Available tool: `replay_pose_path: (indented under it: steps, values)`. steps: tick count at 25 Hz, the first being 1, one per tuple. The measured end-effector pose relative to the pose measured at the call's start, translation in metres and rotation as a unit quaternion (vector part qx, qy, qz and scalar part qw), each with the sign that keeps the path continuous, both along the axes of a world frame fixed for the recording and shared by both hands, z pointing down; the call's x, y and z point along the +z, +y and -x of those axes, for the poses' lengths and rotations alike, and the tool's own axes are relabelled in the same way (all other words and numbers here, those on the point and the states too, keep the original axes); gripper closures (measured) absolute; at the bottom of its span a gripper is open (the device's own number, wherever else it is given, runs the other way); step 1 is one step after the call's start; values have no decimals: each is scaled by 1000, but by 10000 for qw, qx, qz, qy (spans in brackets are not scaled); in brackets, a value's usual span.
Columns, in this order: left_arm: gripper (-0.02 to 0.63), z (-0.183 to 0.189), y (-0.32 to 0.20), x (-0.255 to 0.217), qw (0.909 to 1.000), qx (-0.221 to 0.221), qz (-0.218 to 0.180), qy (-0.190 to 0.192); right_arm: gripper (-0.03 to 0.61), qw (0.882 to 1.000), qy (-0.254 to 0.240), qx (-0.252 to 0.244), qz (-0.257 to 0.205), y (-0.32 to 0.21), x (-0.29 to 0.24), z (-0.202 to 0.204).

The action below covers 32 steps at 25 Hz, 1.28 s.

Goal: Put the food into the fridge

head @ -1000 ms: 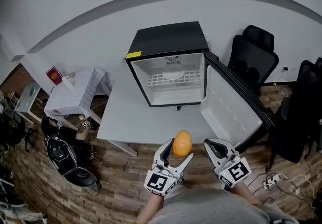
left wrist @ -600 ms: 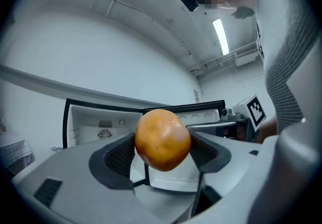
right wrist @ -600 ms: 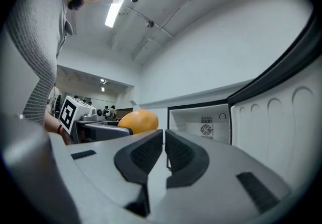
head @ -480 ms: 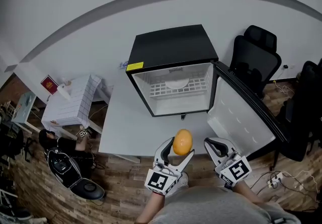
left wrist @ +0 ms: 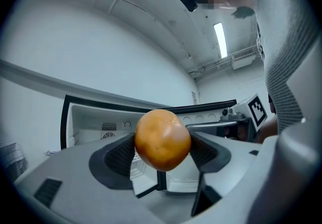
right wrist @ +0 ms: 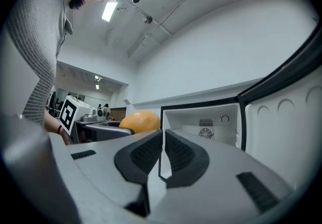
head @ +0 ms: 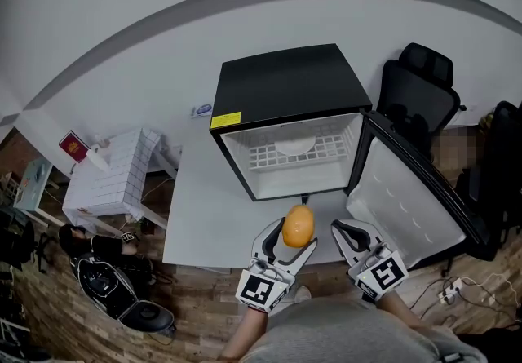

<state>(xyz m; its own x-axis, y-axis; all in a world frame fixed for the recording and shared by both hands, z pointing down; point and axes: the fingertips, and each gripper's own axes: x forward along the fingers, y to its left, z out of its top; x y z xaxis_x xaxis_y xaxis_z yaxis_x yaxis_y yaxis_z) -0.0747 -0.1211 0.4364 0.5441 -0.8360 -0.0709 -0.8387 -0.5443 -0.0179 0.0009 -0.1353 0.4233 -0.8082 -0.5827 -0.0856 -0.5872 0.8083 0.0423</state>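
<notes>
The food is one round orange-yellow fruit [head: 297, 226] with a smooth, a little shiny skin. It is clamped between the two jaws of the left gripper [head: 292, 242], which press on its two sides, and it is held in the air in front of the fridge [head: 285, 88], not touching it. The fridge is a small black box with a white inside, standing on a white table [head: 204, 206]. Its door [head: 412, 198] is swung wide open to the right. A white wire shelf [head: 298, 151] crosses the inside, and a yellow label [head: 226, 119] sits at the top front corner.
</notes>
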Motion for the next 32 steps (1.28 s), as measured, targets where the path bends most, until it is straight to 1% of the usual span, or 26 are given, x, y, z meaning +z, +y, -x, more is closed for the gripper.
replay_pose_path:
  steps: [8, 16, 24, 32]
  values:
    - [264, 22, -24, 3, 9998, 204, -6, -7, 561, 9997, 23, 236, 32, -19, 6, 21]
    - [264, 40, -41, 8, 9993, 373, -17, 67, 561, 9991, 68, 402, 58, -28, 13, 40]
    - [264, 41, -58, 9, 9990, 446, -2, 66, 561, 9985, 81, 530, 69, -43, 11, 40]
    - [264, 45, -81, 9, 9994, 353, -32, 56, 561, 9987, 131, 486, 30, -56, 8, 40]
